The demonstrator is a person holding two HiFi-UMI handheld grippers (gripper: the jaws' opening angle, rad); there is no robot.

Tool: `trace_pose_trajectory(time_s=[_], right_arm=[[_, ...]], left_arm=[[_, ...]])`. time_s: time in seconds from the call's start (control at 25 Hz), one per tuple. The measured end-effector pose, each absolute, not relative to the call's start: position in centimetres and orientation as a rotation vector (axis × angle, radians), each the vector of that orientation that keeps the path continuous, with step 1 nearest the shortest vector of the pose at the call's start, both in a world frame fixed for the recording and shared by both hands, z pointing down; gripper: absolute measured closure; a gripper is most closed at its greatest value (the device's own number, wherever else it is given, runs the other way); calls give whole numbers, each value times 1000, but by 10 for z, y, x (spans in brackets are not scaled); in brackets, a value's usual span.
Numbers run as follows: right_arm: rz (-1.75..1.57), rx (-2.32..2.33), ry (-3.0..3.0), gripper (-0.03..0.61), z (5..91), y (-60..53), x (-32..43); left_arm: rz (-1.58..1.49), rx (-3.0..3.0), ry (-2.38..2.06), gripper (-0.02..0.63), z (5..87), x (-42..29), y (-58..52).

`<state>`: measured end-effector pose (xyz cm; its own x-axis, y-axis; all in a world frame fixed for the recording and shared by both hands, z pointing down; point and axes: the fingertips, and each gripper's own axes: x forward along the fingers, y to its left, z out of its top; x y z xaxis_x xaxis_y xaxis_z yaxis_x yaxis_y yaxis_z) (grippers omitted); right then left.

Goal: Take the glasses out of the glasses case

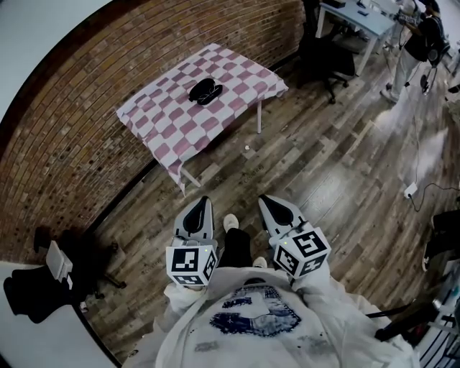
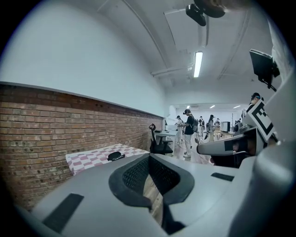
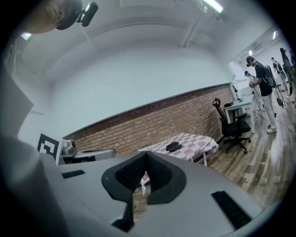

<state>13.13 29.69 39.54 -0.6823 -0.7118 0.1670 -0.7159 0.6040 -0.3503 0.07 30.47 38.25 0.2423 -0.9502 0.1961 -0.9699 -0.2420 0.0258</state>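
Note:
A black glasses case point(image 1: 205, 91) lies closed on a small table with a pink-and-white checked cloth point(image 1: 172, 122) against the brick wall. My left gripper point(image 1: 203, 201) and right gripper point(image 1: 265, 199) are held side by side close to my body, well short of the table, both pointing toward it. Both are shut with nothing between the jaws. In the left gripper view the glasses case point(image 2: 115, 156) shows far beyond the left gripper point(image 2: 149, 157). The right gripper view shows the glasses case point(image 3: 173, 146) on the table point(image 3: 199, 147) past the right gripper point(image 3: 145, 155).
Wooden floor lies between me and the table. A black office chair point(image 1: 327, 61) and a desk point(image 1: 356, 18) stand at the back right, with a person point(image 1: 417, 43) beyond. A white plug and cable point(image 1: 413, 190) lie on the floor at right. Dark gear point(image 1: 43, 287) sits at lower left.

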Motion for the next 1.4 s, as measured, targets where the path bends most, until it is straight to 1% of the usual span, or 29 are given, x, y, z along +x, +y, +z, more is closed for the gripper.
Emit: trace_pose_trajectory(time_s=[0.48,1.04,1.4], right_arm=[[619,1304,-2722,565,414,215,122],[571,1252,-2715,565,401,91,30],[542,1295,-2715,565,394,37,-15]], left_arm=[[175,2352,-1774,604,407,-15,217],[112,2336,-1799,604,393,-107,97],[108,2367,-1785,604,391,-155,44]])
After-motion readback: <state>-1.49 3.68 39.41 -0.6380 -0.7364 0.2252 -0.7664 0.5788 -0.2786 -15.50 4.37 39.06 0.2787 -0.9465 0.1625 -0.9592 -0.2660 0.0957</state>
